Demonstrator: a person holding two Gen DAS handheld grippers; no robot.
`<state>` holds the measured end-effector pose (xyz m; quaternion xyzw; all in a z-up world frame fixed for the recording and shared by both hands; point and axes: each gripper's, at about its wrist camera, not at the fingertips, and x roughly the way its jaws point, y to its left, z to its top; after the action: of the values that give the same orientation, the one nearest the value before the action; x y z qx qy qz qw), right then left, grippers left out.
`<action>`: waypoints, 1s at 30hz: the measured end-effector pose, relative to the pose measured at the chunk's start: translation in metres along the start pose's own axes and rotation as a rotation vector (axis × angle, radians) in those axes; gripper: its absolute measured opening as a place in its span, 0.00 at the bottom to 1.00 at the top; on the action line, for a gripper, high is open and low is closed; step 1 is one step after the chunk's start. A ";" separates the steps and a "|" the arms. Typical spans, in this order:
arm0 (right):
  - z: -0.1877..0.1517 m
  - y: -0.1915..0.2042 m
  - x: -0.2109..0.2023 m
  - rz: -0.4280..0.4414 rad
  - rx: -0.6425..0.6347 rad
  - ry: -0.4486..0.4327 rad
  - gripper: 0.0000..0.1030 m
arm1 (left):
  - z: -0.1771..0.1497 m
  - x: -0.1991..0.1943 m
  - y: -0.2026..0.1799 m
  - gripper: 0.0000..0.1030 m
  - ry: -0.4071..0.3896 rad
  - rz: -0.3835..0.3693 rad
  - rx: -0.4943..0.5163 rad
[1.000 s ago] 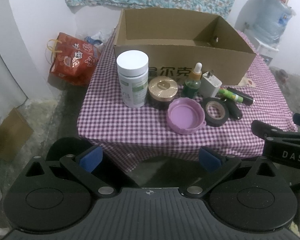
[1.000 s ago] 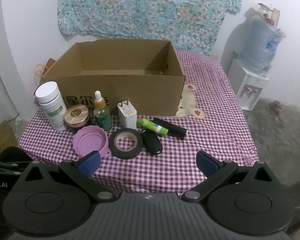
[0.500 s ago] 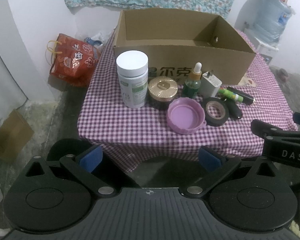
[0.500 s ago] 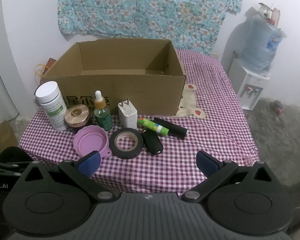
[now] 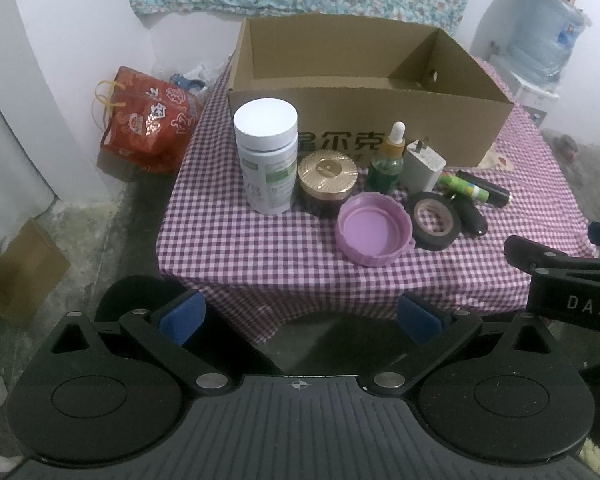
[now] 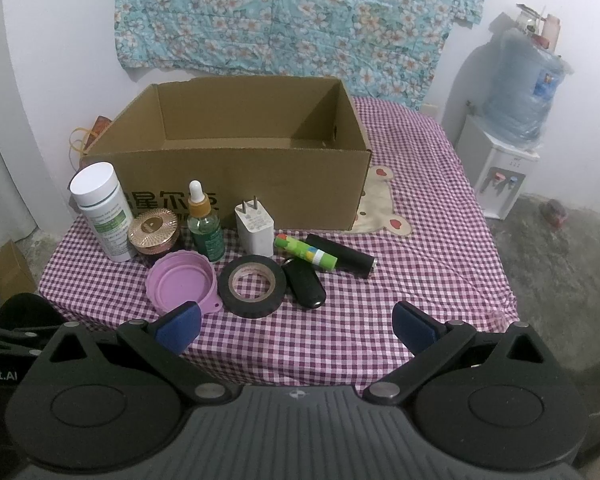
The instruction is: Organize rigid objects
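Items stand in a row on the checked tablecloth (image 6: 440, 208) before the open cardboard box (image 6: 260, 184), left to right: white bottle (image 6: 100, 210), gold jar (image 6: 154, 229), purple lid (image 6: 182, 285), dropper bottle (image 6: 205, 226), tape roll (image 6: 253, 285), charger (image 6: 255, 229), black fob (image 6: 305, 286), green tube (image 6: 306, 252). The tube hides part of a black cylinder (image 6: 348, 258); box print is partly blocked. Left gripper (image 5: 300, 316) and right gripper (image 6: 296, 326) hover short of the table, jaws spread wide, empty.

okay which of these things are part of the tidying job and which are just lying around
Job: cardboard box, white bottle, gold jar, dropper bottle, charger, purple lid, tape roll.
Lying about: red bag, water dispenser.
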<state>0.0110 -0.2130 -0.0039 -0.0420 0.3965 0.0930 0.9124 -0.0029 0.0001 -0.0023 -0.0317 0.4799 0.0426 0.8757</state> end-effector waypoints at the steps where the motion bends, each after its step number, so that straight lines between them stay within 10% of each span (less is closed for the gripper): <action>1: 0.000 0.000 0.000 0.000 -0.001 0.000 1.00 | 0.000 0.000 0.000 1.00 0.000 0.001 0.000; 30: 0.014 0.003 0.019 0.012 -0.001 0.006 1.00 | 0.013 0.019 -0.001 1.00 0.043 0.016 0.014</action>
<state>0.0331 -0.2058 -0.0089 -0.0404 0.3995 0.0988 0.9105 0.0184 0.0013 -0.0117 -0.0228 0.4989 0.0454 0.8652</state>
